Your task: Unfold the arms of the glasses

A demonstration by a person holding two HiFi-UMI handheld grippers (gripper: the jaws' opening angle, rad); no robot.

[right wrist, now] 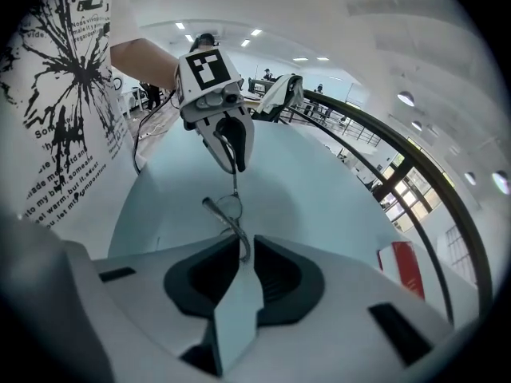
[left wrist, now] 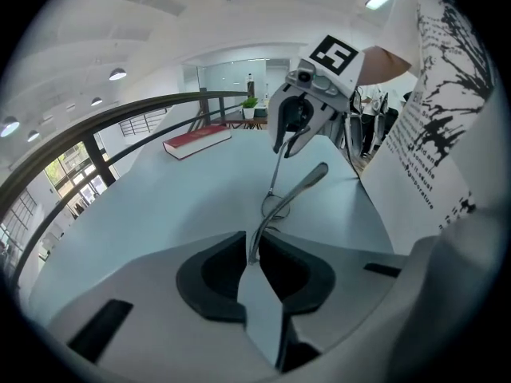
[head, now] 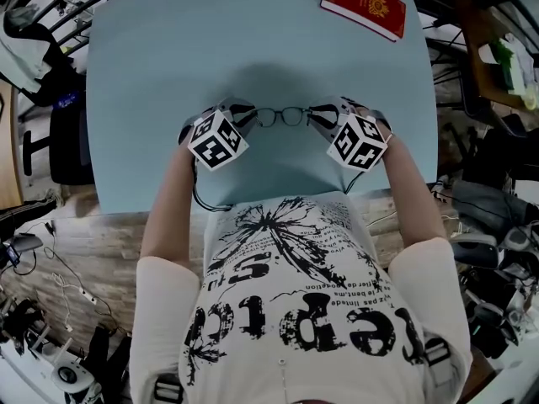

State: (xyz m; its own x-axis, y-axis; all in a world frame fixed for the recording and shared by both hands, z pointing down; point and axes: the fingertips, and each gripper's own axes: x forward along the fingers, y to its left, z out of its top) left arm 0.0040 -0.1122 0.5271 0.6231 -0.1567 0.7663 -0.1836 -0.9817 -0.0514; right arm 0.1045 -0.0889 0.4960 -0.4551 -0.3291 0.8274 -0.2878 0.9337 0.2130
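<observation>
Thin dark-framed glasses (head: 282,116) hang just above the pale blue table (head: 160,66), lenses facing away from the person, held between my two grippers. My left gripper (head: 246,116) is at the frame's left end, and in the left gripper view its jaws (left wrist: 254,244) pinch the thin frame wire (left wrist: 257,228). My right gripper (head: 318,116) is at the other end; its jaws (right wrist: 242,250) stand slightly apart around the wire (right wrist: 238,234). A thicker arm tip (left wrist: 318,171) juts toward the person; the other arm tip (right wrist: 210,204) does the same.
A red book (head: 364,4) lies at the table's far right corner. The person's torso in a printed white shirt (head: 295,310) presses against the near edge. Cables and equipment (head: 497,251) crowd the floor on both sides.
</observation>
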